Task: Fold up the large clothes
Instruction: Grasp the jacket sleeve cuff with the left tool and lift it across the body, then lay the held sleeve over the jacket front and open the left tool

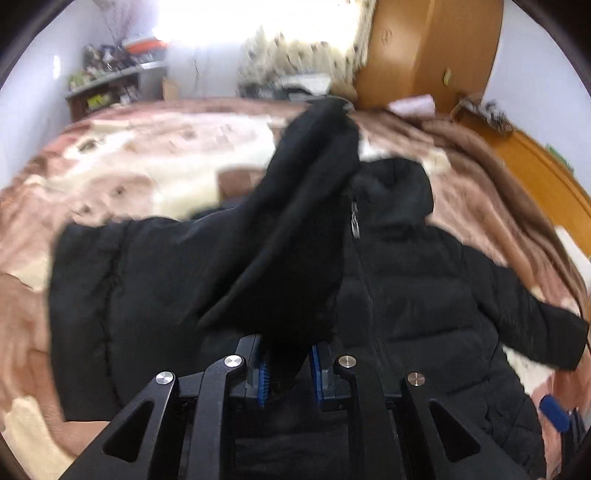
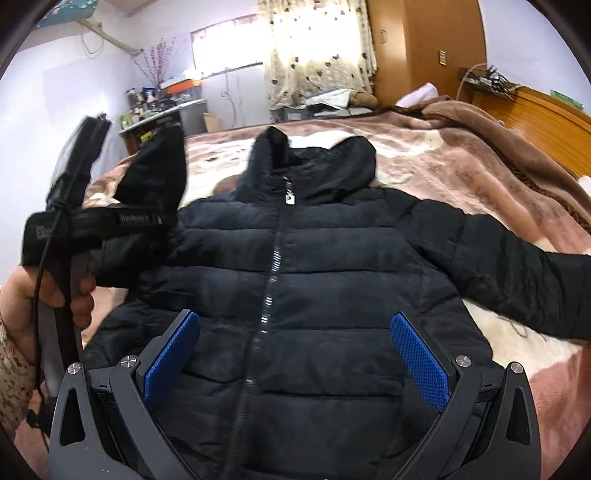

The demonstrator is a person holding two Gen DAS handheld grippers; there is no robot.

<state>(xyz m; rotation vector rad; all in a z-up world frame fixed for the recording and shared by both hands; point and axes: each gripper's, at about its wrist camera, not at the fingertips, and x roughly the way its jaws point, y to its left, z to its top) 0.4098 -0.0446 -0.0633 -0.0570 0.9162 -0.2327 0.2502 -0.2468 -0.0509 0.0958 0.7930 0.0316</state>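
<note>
My left claw (image 1: 288, 373) pinches the black jacket's (image 2: 295, 277) sleeve (image 1: 295, 229), lifted toward twelve o'clock; my right claw (image 2: 295, 354) hangs spread above the zipper (image 2: 271, 273).

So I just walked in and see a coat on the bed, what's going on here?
A person is folding a black puffer jacket spread front-up on a blanketed bed. The left gripper is shut on one sleeve and holds it lifted above the jacket's body. The right gripper hovers open over the zipped front, holding nothing; the other sleeve lies stretched out.

Blown-out window (image 1: 258, 22) backlight, motion-blurred left view, fisheye-warped dark corners
</note>
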